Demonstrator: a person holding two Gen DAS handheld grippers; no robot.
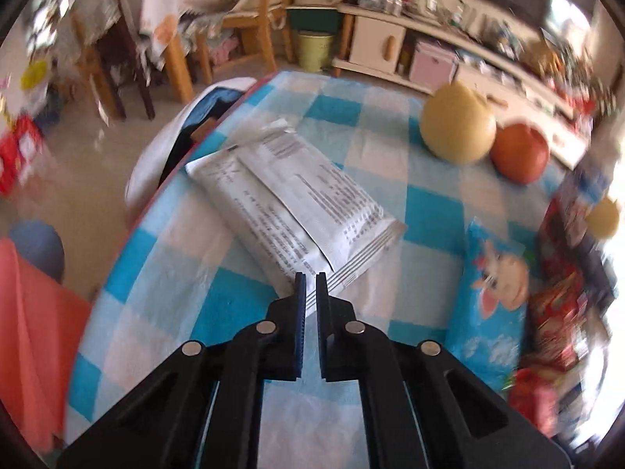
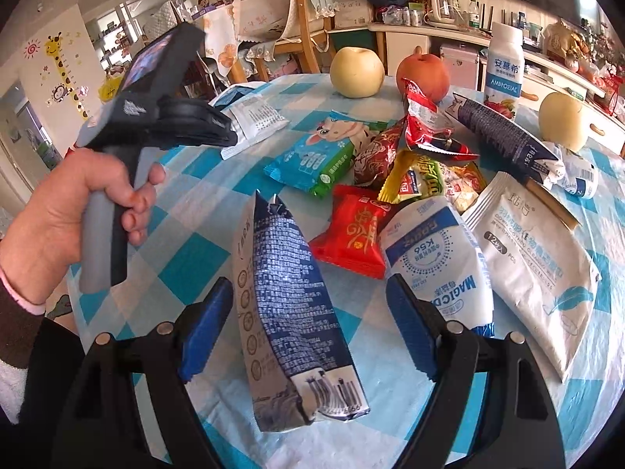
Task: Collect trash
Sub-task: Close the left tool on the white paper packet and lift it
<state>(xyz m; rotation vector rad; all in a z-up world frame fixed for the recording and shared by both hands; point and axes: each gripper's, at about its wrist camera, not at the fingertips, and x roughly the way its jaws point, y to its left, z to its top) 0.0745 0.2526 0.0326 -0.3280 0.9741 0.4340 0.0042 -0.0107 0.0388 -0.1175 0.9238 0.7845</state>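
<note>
The left wrist view is motion-blurred, so the print on the white wrapper [image 1: 297, 199] cannot be read. The left gripper [image 1: 310, 277] is pressed together, pinching that wrapper's near corner at the surface's edge. The right gripper [image 2: 312, 312] stands spread around a dark blue packet [image 2: 289, 312], not touching it. Readable labels: "MAGICD" on a white pouch [image 2: 437, 258] and "AMBROSIAL" on a bottle [image 2: 504, 66]. The round surface [image 2: 187, 242] wears a blue-and-white checked cloth in a cluttered room.

- My left claw's camera looks steeply down, close over the tabletop [image 1: 218, 312] edge.
- My right one sits farther back; both share the yellow apple [image 1: 457, 123] [image 2: 356, 72].
</note>
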